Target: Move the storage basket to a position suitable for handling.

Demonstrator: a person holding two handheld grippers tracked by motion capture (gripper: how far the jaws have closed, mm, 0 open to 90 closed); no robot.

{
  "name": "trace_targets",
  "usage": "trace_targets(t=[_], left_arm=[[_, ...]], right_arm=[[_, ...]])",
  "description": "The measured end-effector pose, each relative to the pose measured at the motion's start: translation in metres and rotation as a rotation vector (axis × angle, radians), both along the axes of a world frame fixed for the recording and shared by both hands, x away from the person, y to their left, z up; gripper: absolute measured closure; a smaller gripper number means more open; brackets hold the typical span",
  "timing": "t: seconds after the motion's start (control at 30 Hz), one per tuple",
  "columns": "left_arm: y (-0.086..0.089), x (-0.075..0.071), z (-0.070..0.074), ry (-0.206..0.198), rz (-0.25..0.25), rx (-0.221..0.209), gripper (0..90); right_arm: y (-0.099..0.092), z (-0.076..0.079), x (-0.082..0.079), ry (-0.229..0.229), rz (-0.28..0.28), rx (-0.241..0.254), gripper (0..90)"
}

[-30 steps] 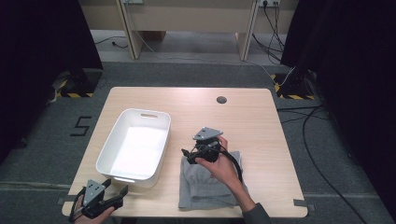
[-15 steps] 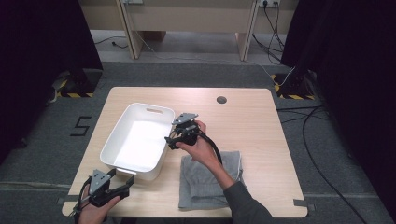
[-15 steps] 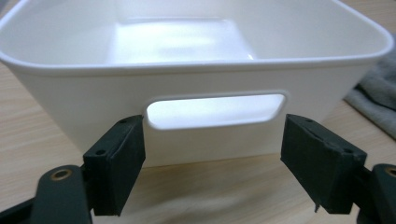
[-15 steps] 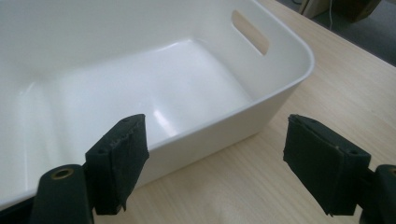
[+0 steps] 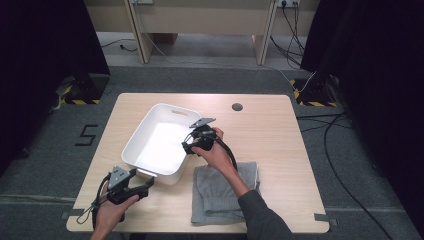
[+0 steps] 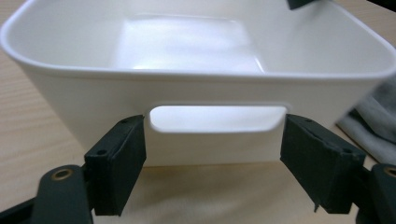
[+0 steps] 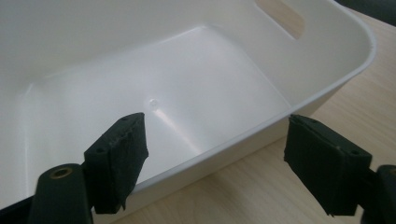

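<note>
A white plastic bin (image 5: 137, 140) stands empty on the wooden table. My left gripper (image 5: 146, 184) is at the bin's near end. Its jaws have just been opening and now stand open. In the left gripper view the handle lip (image 6: 217, 119) lies between the pads without touching them, and the left gripper (image 6: 212, 172) holds nothing. My right gripper (image 5: 188, 147) hovers open at the bin's right rim. In the right gripper view, the right gripper (image 7: 215, 172) has one jaw over the bin (image 7: 187, 93) floor and the other over the table outside.
A grey folded cloth (image 5: 225, 192) lies flat on the table right of the bin, under the right forearm; its edge (image 6: 373, 116) shows past the bin's corner. A small round hole (image 5: 237, 106) sits near the table's far edge.
The right gripper left the grey cloth and travelled left to the bin's right rim. The left gripper came forward to the bin's near end. The bin has shifted away and to the right.
</note>
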State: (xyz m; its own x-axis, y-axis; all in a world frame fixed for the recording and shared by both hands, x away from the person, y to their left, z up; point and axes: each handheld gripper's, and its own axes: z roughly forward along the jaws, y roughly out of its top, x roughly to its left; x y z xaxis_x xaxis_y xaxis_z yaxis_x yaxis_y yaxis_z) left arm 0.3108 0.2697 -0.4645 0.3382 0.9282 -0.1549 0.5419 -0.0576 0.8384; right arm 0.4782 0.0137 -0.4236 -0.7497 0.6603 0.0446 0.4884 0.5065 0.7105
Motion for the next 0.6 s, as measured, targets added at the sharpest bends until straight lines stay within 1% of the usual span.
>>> trace_targets(t=[0.03, 0.07, 0.1, 0.13, 0.17, 0.23, 0.27, 0.3, 0.33, 0.37, 0.4, 0.43, 0.47, 0.5, 0.53, 0.57, 0.6], left_arm=[[0.000, 0.005, 0.000, 0.006, 0.001, -0.004, 20.4], [-0.001, 0.017, 0.001, 0.013, 0.002, 0.017, 21.5], [-0.001, 0.017, 0.001, 0.013, 0.002, 0.017, 22.4], [-0.003, 0.023, 0.000, 0.013, 0.009, 0.028, 22.4], [-0.005, 0.027, -0.001, 0.017, 0.013, 0.030, 22.6], [-0.011, 0.031, -0.003, 0.027, 0.012, 0.020, 22.8], [-0.013, 0.031, -0.002, 0.030, 0.009, 0.018, 23.4], [-0.017, 0.029, -0.001, 0.027, 0.002, 0.021, 23.3], [-0.020, 0.027, 0.001, 0.023, -0.007, 0.030, 23.4], [-0.023, 0.022, 0.005, 0.024, -0.010, 0.042, 23.3], [-0.023, 0.022, 0.005, 0.024, -0.010, 0.042, 23.1], [-0.025, 0.016, 0.011, 0.029, -0.021, 0.008, 22.7], [-0.025, 0.016, 0.011, 0.029, -0.021, 0.008, 22.5], [-0.027, 0.013, 0.015, 0.032, -0.031, -0.002, 21.9], [-0.029, 0.010, 0.019, 0.032, -0.043, 0.003, 21.9], [-0.032, 0.007, 0.023, 0.032, -0.053, 0.007, 21.6], [-0.037, 0.005, 0.025, 0.036, -0.066, 0.008, 21.2]], right_arm=[[-0.007, 0.000, -0.003, 0.021, -0.048, 0.007, 21.3], [-0.012, 0.001, -0.005, 0.036, -0.088, 0.002, 21.0], [-0.012, 0.001, -0.005, 0.036, -0.088, 0.002, 21.0], [-0.014, 0.002, -0.007, 0.046, -0.107, -0.004, 20.5], [-0.019, 0.003, -0.009, 0.052, -0.139, -0.018, 20.4], [-0.025, 0.004, -0.014, 0.057, -0.187, -0.020, 21.1], [-0.028, 0.005, -0.018, 0.063, -0.219, -0.018, 20.8], [-0.029, 0.005, -0.020, 0.067, -0.223, -0.017, 19.6], [-0.037, 0.010, -0.023, 0.058, -0.222, -0.001, 19.6], [-0.040, 0.012, -0.023, 0.034, -0.228, 0.002, 20.1], [-0.045, 0.015, -0.022, -0.003, -0.238, -0.001, 20.0], [-0.049, 0.018, -0.019, -0.027, -0.246, 0.009, 19.5], [-0.049, 0.018, -0.019, -0.027, -0.246, 0.009, 19.5], [-0.058, 0.023, -0.009, -0.045, -0.242, 0.032, 19.5], [-0.058, 0.023, -0.009, -0.045, -0.242, 0.032, 19.5], [-0.062, 0.024, -0.003, -0.037, -0.247, 0.046, 19.9], [-0.065, 0.025, 0.005, -0.041, -0.245, 0.049, 20.6]])
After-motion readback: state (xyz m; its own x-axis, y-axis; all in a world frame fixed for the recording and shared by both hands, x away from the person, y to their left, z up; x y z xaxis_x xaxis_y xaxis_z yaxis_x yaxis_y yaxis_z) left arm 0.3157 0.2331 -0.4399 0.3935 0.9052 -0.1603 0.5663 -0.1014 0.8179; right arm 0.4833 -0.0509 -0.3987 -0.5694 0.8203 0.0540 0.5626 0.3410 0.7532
